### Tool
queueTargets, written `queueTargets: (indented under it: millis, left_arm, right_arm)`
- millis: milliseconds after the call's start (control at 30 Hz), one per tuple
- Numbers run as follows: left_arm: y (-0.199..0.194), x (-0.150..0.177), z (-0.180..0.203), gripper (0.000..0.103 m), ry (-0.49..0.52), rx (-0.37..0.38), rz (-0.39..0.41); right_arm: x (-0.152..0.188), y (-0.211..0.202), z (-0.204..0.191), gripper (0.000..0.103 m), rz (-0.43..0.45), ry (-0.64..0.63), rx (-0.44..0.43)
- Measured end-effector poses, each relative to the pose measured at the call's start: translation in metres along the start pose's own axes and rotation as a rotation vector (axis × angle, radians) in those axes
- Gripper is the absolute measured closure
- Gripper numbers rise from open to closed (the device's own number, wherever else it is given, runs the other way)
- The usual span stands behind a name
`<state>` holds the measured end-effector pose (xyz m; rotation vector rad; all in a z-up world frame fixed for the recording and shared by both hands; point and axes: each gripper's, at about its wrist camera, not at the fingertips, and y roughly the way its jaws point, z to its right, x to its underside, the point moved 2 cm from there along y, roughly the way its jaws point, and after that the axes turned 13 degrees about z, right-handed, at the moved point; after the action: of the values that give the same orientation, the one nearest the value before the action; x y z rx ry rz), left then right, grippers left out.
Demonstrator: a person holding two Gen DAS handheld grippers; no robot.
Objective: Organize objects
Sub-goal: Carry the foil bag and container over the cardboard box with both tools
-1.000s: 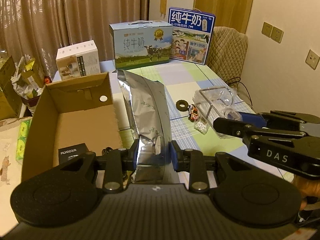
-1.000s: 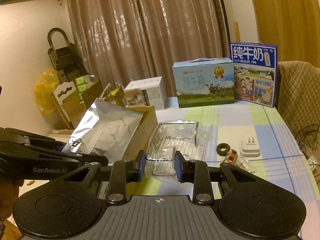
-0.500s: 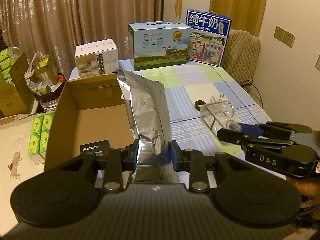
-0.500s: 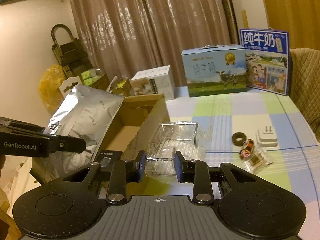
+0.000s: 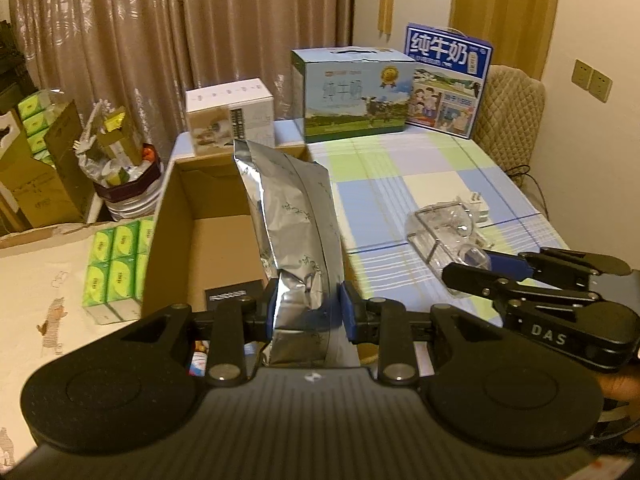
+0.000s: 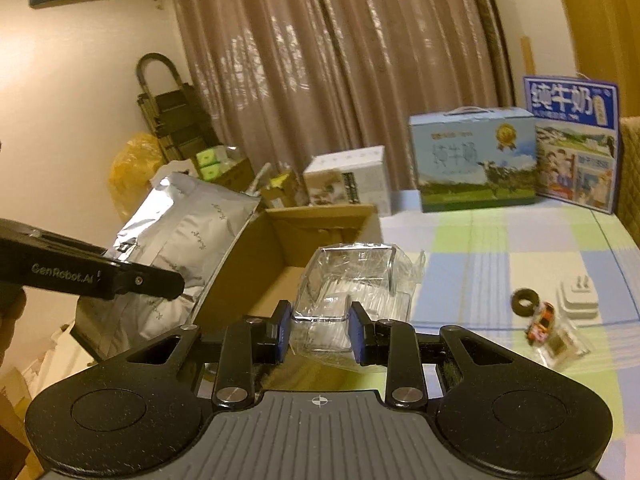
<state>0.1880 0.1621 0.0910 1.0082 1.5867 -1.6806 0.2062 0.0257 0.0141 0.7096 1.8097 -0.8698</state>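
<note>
Left gripper (image 5: 307, 312): jaws drawn close, blue pads pressing both sides of the lower end of a silver foil pouch (image 5: 294, 224), which stands upright and leans toward 11 o'clock over the open cardboard box (image 5: 168, 216). Right gripper (image 6: 316, 334): jaws likewise nearly closed, clamped on the near wall of a clear plastic container (image 6: 352, 276) still in its crinkled wrap, held just at the box's right-hand wall. Outward from the jaws, the box floor shows a small black packet (image 5: 230, 294) at 6 o'clock. On the checked tablecloth (image 6: 500, 240), at 3 o'clock of the right gripper, lie a black ring (image 6: 525, 302), a white plug adapter (image 6: 580, 300) and a small wrapped packet (image 6: 560, 340); two milk cartons (image 6: 476, 158) and a white carton (image 6: 348, 180) stand at 12 o'clock before the curtain. Step in hand, as judged: carrying both items to the box for stowing. The next move calls for lowering the pouch flat or on edge onto the free box floor, then bringing the container over the wall before either grip is loosened. Against the earlier frame, both views show more of the box interior and the green tissue packs (image 5: 116, 256) beside it, the table objects sit farther off, and neither grip has changed.
</note>
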Motion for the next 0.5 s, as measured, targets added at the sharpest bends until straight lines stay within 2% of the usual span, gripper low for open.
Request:
queueTargets:
  millis: [267,500]
  left_arm:
    - [0.003,-0.008,-0.031,0.077,0.011,-0.068,-0.002]
    - [0.014,-0.011,-0.054,0.077,0.003,-0.101,-0.010]
  right_arm:
    - [-0.001,0.026,-0.027,0.076,0.012,-0.034,-0.080]
    - [0.010,0.054,-0.047,0.076,-0.033,-0.032,-0.133]
